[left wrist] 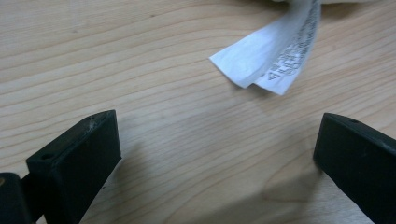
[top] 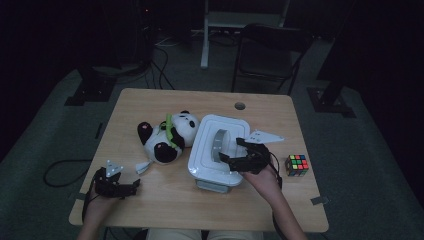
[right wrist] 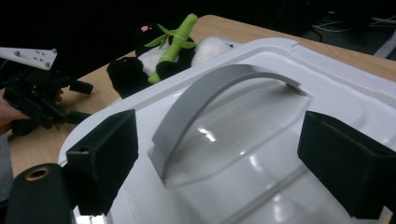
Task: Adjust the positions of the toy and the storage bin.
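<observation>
Box: a white plastic storage box (top: 216,150) stands near the middle of the wooden table (top: 165,200), lid on, with a shallow tray-like base showing at its near edge.
Handle: a grey arched handle (right wrist: 205,100) spans a hollow in the lid; in the right gripper view it rises between the two black jaws, nearer the left one.
Right gripper: the right gripper (top: 234,150) hangs over the lid with its jaws spread wide on either side of the handle, gripping nothing.
Step in hand: by the look of it, closing on the handle to lift the lid or carry the box.
Left gripper: the left gripper (top: 136,184) rests low at the near left of the table, jaws apart and empty, pointed toward a white fabric label (left wrist: 273,60).
Panda: a plush panda (top: 167,136) holding a green bamboo stalk (right wrist: 176,44) lies just beside the box's left side; the label trails from it.
Cube: a coloured puzzle cube (top: 297,165) sits apart to the right.
Risk, grip: the handle is off-centre between the jaws, so closing now could push it sideways or catch only its edge.
Risk, lift: a smooth, curved handle may slip or let the box swing and tip.
Risk, neighbours: a swinging box could nudge the panda.
</observation>
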### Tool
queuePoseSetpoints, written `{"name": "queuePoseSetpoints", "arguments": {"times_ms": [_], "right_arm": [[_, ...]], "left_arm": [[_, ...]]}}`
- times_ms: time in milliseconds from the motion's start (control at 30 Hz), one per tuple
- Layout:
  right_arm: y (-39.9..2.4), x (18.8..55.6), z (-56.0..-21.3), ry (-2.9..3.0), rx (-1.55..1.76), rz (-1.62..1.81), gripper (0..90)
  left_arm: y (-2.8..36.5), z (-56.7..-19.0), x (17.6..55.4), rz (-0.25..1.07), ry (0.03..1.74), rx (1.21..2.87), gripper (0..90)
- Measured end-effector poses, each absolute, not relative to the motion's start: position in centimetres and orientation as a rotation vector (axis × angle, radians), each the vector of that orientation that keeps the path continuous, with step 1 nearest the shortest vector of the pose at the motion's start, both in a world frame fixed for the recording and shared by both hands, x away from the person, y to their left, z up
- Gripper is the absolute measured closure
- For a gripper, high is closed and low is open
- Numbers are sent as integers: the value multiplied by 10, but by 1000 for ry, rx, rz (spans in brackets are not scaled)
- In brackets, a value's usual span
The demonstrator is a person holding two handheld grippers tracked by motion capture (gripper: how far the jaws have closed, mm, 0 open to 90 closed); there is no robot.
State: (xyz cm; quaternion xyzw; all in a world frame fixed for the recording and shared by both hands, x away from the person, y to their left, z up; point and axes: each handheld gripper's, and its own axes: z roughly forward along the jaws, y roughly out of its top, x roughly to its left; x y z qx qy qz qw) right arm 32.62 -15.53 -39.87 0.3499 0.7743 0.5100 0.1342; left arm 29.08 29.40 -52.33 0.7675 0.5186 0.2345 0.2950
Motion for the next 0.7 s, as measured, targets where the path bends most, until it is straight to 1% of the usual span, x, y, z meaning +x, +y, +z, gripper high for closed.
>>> {"name": "queuePoseSetpoints", "arguments": {"times_ms": [333,567,700], "right_arm": [[-142,329,-399,2272,997,1452,142],[-133,332,-403,2319,984,1410,153],[-130,333,-404,2341,964,1391,154]], "left_arm": [[297,-524,293,573,1405,2026,15],[296,-524,292,576,1413,2025,15],[294,-524,292,563,1373,2042,15]]}}
